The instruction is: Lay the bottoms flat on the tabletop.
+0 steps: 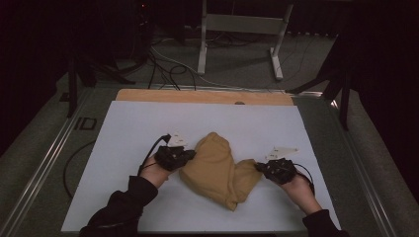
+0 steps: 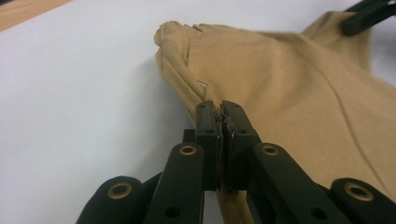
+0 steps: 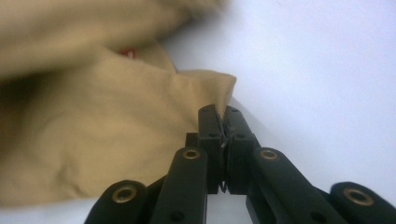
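A crumpled tan cloth (image 1: 218,169) is seen at the centre of the white table sheet (image 1: 123,128). Its nine o'clock edge is pinched between the closed jaws of the left gripper (image 1: 191,154), its three o'clock corner clamped in the right gripper (image 1: 258,168). At twelve o'clock a wooden table edge (image 1: 148,95) is shown, then grey floor, cables (image 1: 168,66) and a white frame (image 1: 242,24) in a dark room.

cloth (image 1: 217,168) on table (image 1: 123,133) ctr, btwn grippers
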Tool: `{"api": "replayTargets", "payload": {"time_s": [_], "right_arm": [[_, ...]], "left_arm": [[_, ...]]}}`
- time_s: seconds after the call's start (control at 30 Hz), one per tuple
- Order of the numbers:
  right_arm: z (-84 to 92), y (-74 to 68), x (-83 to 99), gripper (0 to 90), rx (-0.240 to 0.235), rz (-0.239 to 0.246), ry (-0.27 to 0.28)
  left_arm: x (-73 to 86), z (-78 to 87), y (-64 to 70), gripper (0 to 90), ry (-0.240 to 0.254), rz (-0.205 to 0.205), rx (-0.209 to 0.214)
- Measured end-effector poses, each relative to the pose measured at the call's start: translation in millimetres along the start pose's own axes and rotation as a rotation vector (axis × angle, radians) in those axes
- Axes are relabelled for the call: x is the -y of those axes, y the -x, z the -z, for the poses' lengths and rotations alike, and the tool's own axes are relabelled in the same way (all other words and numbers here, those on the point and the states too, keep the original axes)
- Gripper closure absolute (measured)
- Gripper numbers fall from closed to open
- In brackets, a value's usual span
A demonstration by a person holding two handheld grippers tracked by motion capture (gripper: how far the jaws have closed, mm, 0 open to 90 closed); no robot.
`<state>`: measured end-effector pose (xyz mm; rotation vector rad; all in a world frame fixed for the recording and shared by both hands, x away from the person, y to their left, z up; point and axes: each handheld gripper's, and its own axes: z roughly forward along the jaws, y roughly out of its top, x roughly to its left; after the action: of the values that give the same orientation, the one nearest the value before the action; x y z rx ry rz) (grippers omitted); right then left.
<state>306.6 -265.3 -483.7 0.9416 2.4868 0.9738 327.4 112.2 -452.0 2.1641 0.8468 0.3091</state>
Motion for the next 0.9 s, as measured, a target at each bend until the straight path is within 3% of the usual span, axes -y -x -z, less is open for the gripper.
{"api": "replayTargets", "payload": {"time_s": [0.17,0.23,0.33,0.37,0.53,0.6,0.63,0.67,0.7,0.73,0.8,0.83,0.9], "right_arm": [[11.6,2.0,13.9,87.8,0.010,-0.032,-0.011],[18.6,2.2,25.1,87.8,0.015,-0.052,-0.025],[20.0,1.6,31.8,87.8,0.016,-0.057,-0.034],[20.2,1.2,37.2,87.8,0.000,-0.067,-0.039],[18.3,-5.0,40.0,86.9,-0.043,-0.065,-0.055],[23.7,-9.6,27.1,69.1,-0.044,-0.049,-0.001],[23.7,-9.6,27.1,69.1,-0.044,-0.049,-0.001],[28.0,-10.9,12.2,62.8,-0.044,-0.043,0.058],[28.0,-10.9,12.2,62.8,-0.044,-0.043,0.058],[27.2,-10.7,-4.7,56.5,-0.067,-0.035,0.116],[20.2,-12.5,-22.6,49.6,-0.093,-0.037,0.153],[20.2,-12.5,-22.6,49.6,-0.093,-0.037,0.153],[-0.2,-18.4,-49.0,43.4,-0.132,-0.022,0.190]], "left_arm": [[16.7,21.1,-17.3,87.1,0.005,0.036,-0.044],[32.4,31.0,-27.9,87.1,0.003,0.074,-0.064],[44.1,32.9,-32.8,87.1,-0.007,0.102,-0.065],[55.2,31.7,-35.2,87.1,-0.034,0.107,-0.068],[70.3,27.9,-34.5,87.0,-0.049,0.124,-0.061],[71.5,30.0,-35.0,86.9,-0.029,0.129,-0.061],[71.5,30.0,-35.0,86.9,-0.029,0.129,-0.061],[69.2,31.9,-34.9,86.9,-0.009,0.129,-0.057],[69.2,31.9,-34.9,86.9,-0.009,0.129,-0.057],[67.7,32.8,-34.7,86.9,-0.006,0.123,-0.058],[65.3,33.5,-32.7,86.9,0.011,0.125,-0.063],[64.3,34.3,-32.9,86.9,0.009,0.117,-0.061],[62.4,34.5,-33.4,86.9,0.025,0.118,-0.059]]}}
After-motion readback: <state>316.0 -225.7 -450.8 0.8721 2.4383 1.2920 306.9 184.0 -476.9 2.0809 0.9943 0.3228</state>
